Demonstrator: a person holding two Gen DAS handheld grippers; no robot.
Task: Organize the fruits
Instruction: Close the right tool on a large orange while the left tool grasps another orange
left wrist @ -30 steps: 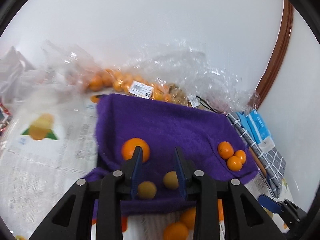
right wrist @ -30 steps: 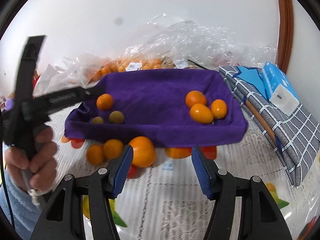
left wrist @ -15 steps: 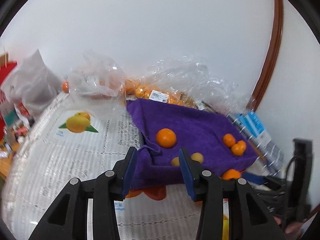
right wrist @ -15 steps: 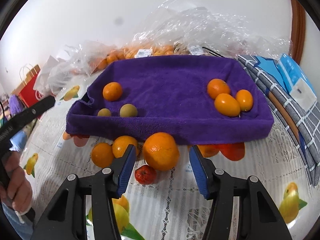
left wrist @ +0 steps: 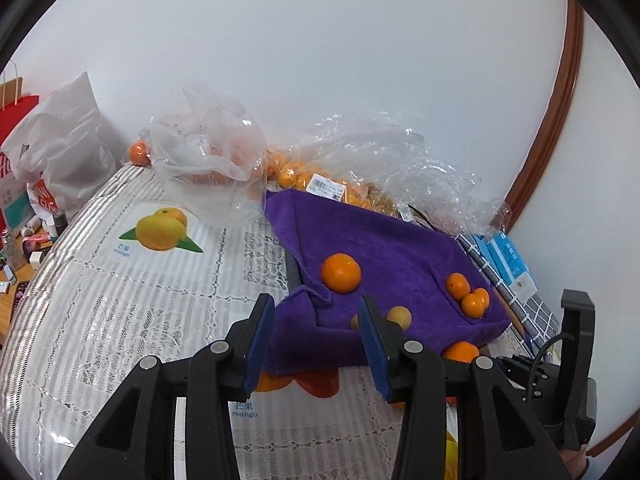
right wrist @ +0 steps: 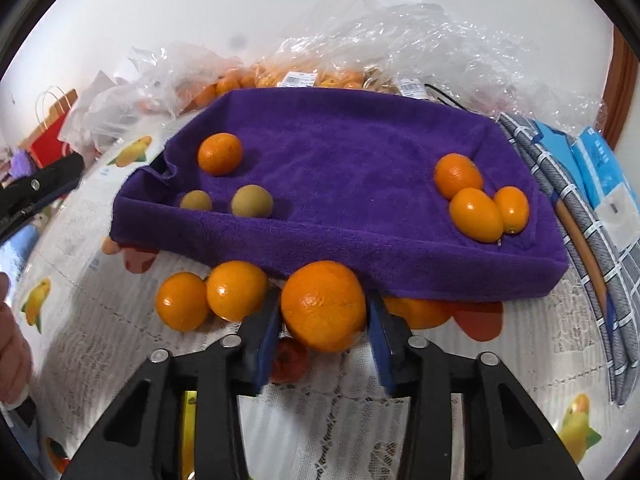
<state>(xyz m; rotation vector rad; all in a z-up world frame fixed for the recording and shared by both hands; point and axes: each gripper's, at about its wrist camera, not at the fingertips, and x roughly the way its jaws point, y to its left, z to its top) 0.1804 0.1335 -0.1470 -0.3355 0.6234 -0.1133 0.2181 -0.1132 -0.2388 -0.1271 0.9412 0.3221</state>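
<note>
My right gripper [right wrist: 323, 312] straddles a large orange [right wrist: 323, 306] on the table, just in front of the purple towel [right wrist: 352, 152]; its blue pads sit at the fruit's two sides, though whether they are pressing it I cannot tell. Two smaller oranges [right wrist: 212, 294] lie touching each other just left of the large one, and a small red fruit [right wrist: 290, 362] shows beneath it between my fingers. On the towel, one orange [right wrist: 220, 153] rests near the left rear, two dull yellow-brown fruits [right wrist: 251, 201] sit side by side along the front left fold, and three small oranges [right wrist: 478, 196] cluster at the right end. My left gripper [left wrist: 316, 340] hangs released over the lace tablecloth [left wrist: 120, 320] at the towel's near corner, its jaws apart with nothing between them. Clear plastic bags [left wrist: 208, 160] with more oranges inside are heaped against the wall behind the towel. A grey checked cloth [right wrist: 592, 272] and blue packets [right wrist: 600, 172] lie to the towel's right.
</note>
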